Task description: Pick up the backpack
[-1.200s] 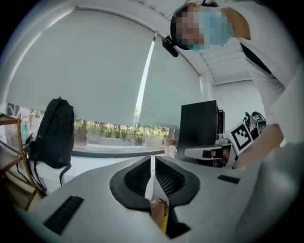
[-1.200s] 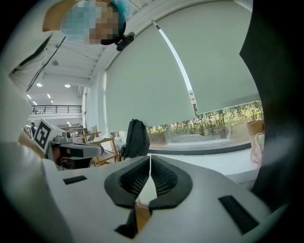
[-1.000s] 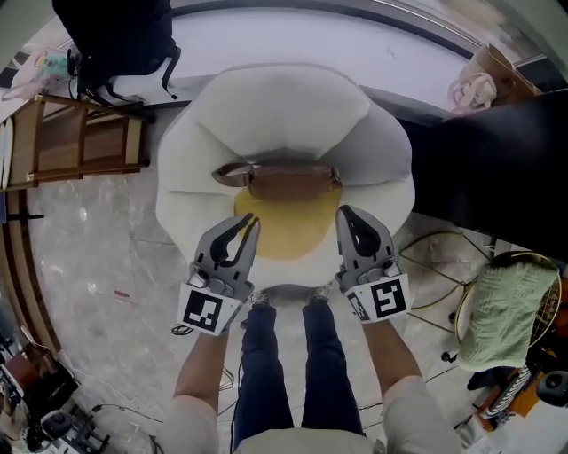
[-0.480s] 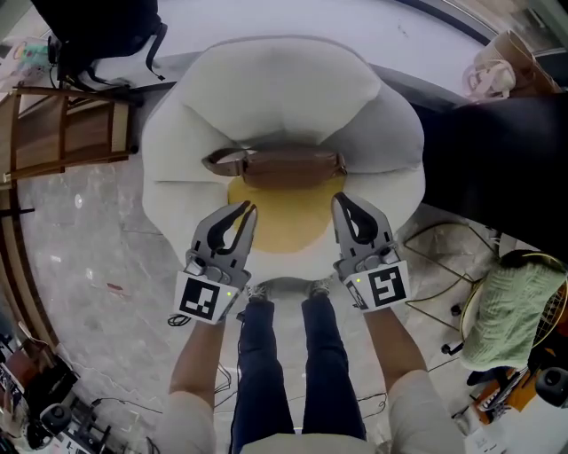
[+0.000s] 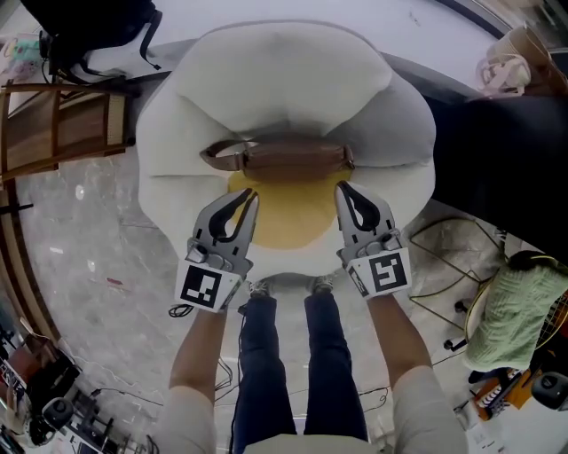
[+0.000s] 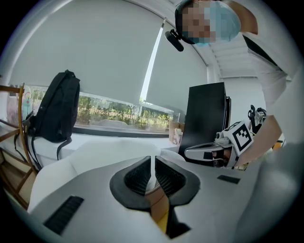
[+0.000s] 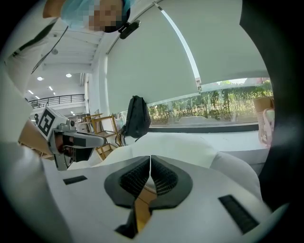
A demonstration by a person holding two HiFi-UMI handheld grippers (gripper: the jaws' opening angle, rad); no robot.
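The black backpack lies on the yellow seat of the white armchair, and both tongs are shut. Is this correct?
No. The black backpack stands on the white window ledge behind the armchair, as the left gripper view shows. The tongs of the left gripper and right gripper are indeed shut.

Looks like a lounge corner in a big office or lab-type building, not a home: polished marble floor [image 5: 89,257], full-width roller blind [image 7: 156,61] over a long window strip [image 6: 114,114], recessed ceiling lights [image 7: 69,75] and a mezzanine railing [image 7: 57,98] at left of the right gripper view. White armchair [image 5: 284,97] centre of head view, wooden rack [image 5: 62,124] upper left, cables and gear [image 5: 44,408] lower left.
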